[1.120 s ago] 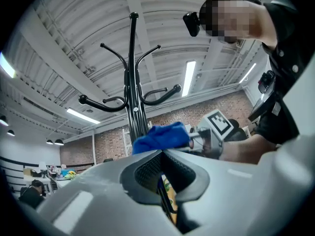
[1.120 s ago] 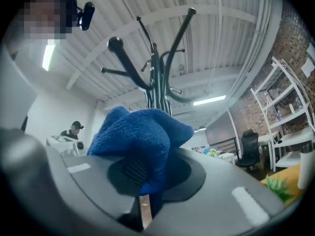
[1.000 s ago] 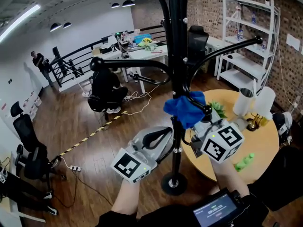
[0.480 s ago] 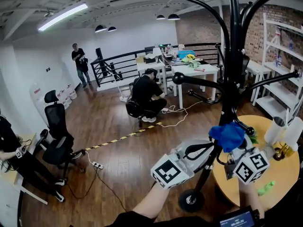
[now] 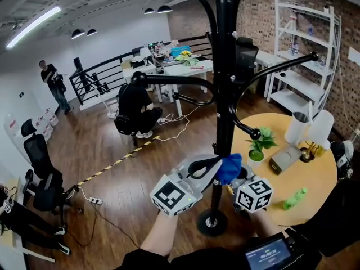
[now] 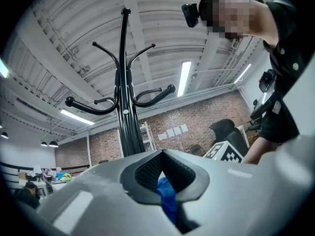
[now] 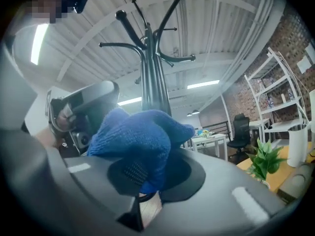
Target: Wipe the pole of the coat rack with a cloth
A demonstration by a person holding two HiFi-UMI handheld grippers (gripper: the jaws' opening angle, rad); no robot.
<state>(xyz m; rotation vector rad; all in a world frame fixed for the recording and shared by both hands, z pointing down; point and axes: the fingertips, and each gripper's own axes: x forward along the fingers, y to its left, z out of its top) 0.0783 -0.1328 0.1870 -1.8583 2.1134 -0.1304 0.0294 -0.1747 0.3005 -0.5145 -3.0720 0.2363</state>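
The black coat rack pole (image 5: 225,94) rises from a round base (image 5: 211,223) and also shows in the left gripper view (image 6: 125,127) and the right gripper view (image 7: 153,90). A blue cloth (image 5: 229,169) is pressed against the pole's lower part, below the hook arms. My right gripper (image 5: 237,176) is shut on the cloth (image 7: 138,136), which bunches over its jaws. My left gripper (image 5: 209,163) sits on the pole's left side at the same height. Its jaws stand together (image 6: 162,156), and a strip of the cloth (image 6: 167,200) shows just past them.
A round wooden table (image 5: 315,190) stands right of the rack with a potted plant (image 5: 260,145), white cups (image 5: 293,129) and a green object (image 5: 295,197). A white shelf (image 5: 306,55) lines the brick wall. A person (image 5: 135,108) crouches behind, and office chairs (image 5: 39,167) stand left.
The right gripper has carried the cloth down the pole, from hook-arm height to the lower section. The left gripper followed it down. The head view swung left, then back.
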